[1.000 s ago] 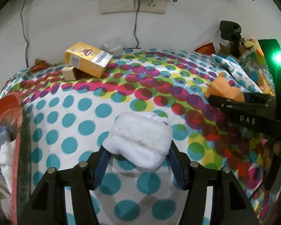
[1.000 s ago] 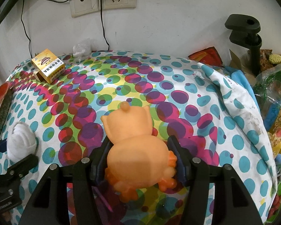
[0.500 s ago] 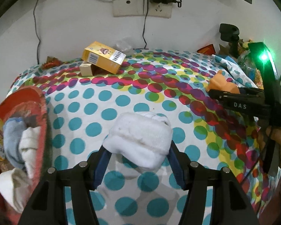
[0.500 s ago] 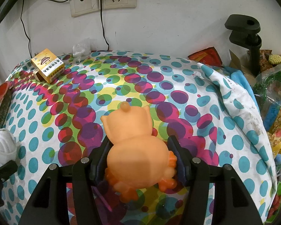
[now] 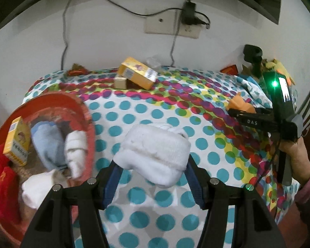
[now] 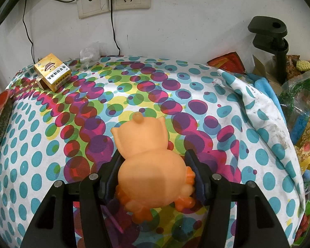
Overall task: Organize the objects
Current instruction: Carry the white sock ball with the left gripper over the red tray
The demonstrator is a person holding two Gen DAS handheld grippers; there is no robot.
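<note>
I'm holding a rolled white sock (image 5: 155, 150) in the left gripper (image 5: 153, 177), jaws standing fairly wide but pressed against both sides of the roll, so it's a grip on a bulky soft thing, not an empty gripper. Right gripper (image 6: 155, 177) is clamping the orange rubber chick toy (image 6: 150, 161) the same way, pads on both flanks, toy's head pointing to 12 o'clock, feet sticking out toward me. Relation that matters: the red basket (image 5: 86, 111) is lying at about 9 o'clock from the left gripper, just beside it, rim tilted in the fisheye; inside I'm seeing a light blue sock (image 5: 47, 142), more white socks (image 5: 76, 150), a yellow box (image 5: 16, 140) and some red cloth (image 5: 2, 181). The held sock's long axis is running roughly 9 to 3 across the jaws, so it's already broadside to the basket mouth. Left hand is clearly the nearer one; the right is sitting well apart over the spotted tablecloth (image 6: 196, 107), at roughly 2 o'clock in the left view. My read: next move is swinging left over the rim and releasing, sock going with the other socks. Risk is the rim catching the soft roll. Second yellow box (image 6: 53, 72) at 11 o'clock by the wall is not yet sorted.
</note>
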